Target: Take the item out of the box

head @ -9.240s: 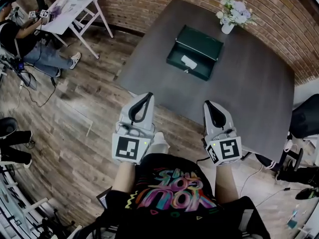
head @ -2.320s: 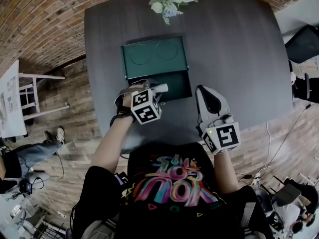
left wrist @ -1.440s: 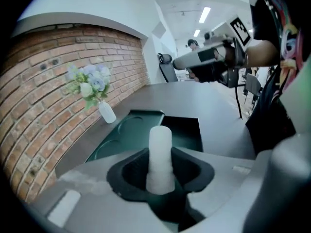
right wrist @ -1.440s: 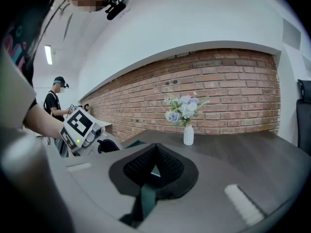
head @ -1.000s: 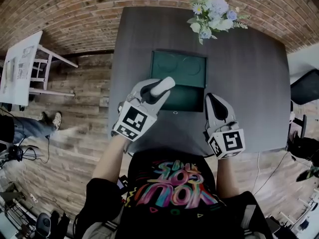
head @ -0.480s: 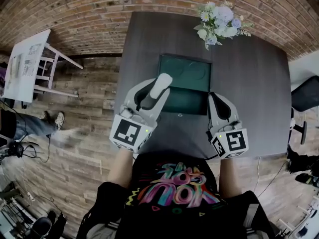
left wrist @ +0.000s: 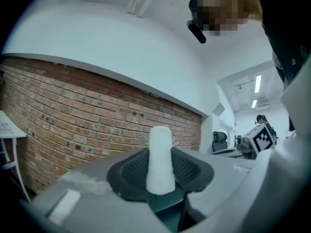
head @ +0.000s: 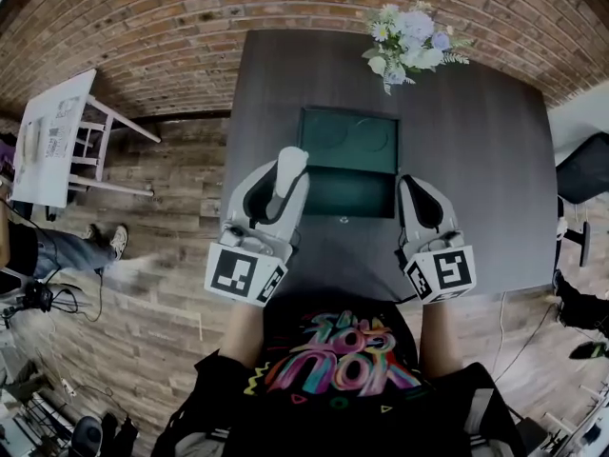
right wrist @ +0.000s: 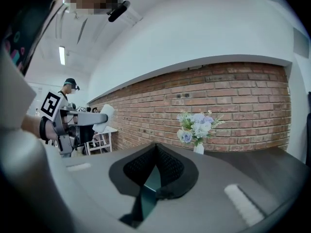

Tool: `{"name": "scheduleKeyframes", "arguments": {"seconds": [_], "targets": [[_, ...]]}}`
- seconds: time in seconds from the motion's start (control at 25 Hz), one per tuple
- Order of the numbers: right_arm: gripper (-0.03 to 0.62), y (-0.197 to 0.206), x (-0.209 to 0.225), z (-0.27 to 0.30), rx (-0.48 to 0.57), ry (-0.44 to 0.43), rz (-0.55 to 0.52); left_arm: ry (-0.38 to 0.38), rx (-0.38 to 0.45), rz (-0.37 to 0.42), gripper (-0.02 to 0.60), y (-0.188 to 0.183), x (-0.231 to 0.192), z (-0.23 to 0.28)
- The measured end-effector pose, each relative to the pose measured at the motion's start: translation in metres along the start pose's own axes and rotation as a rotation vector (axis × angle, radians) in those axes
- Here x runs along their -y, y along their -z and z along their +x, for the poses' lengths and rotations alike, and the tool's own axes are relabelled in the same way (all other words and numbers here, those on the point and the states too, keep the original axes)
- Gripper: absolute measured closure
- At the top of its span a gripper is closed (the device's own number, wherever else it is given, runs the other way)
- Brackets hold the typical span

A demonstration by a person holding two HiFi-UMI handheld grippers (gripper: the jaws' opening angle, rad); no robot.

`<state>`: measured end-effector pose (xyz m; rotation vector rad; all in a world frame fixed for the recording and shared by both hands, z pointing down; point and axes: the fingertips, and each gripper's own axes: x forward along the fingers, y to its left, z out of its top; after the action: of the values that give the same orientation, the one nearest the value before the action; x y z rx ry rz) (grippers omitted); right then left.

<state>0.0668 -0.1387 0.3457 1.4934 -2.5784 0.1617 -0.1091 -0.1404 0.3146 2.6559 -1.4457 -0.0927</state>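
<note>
On the dark table (head: 476, 160), head view: you look steeply down at a green box (head: 347, 190) standing open, its lid tipped back toward the brick wall (head: 143, 27).
Lid inside: two round hollows lie side by side.
Left gripper (head: 277, 174): it sits at the box's left edge, clamped on a white cylinder (head: 289, 168) whose end pokes past the jaw tips toward the lid.
Task item: the white cylinder is out of the box's tray, in your left gripper, just left of the box.
Right gripper (head: 416, 187): it sits at the box's near right corner, jaws drawn together, carrying nothing.
Flower vase (head: 409, 41): it stands beyond the box and to its right, near the table's far edge.
White folding table (head: 52, 131): it stands on the wood floor (head: 143, 284), well left of the box.
Left gripper view, grip: both dark ribbed pads press the cylinder's sides. It stands upright between them and rises above the pads against the brick wall.
Left gripper view, right edge: your other gripper's marker cube (left wrist: 262, 137) shows there.
Right gripper view, grip: the pads meet at their tips with nothing between them. A teal strip shows through the slit lower down.
Right gripper view, left side: your left gripper is in the air, with the cylinder sticking out of its front.
Right gripper view, background: the flower vase stands in front of the brick wall.
</note>
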Motion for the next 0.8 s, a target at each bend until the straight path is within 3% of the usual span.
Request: {"name": "scheduleKeyframes", "arguments": {"seconds": [0.8], "targets": [[0.594, -0.004, -0.006, -0.016, 0.019, -0.003, 0.003, 0.020, -0.049, 0.043, 0.442, 0.013, 0.010, -0.011]]}}
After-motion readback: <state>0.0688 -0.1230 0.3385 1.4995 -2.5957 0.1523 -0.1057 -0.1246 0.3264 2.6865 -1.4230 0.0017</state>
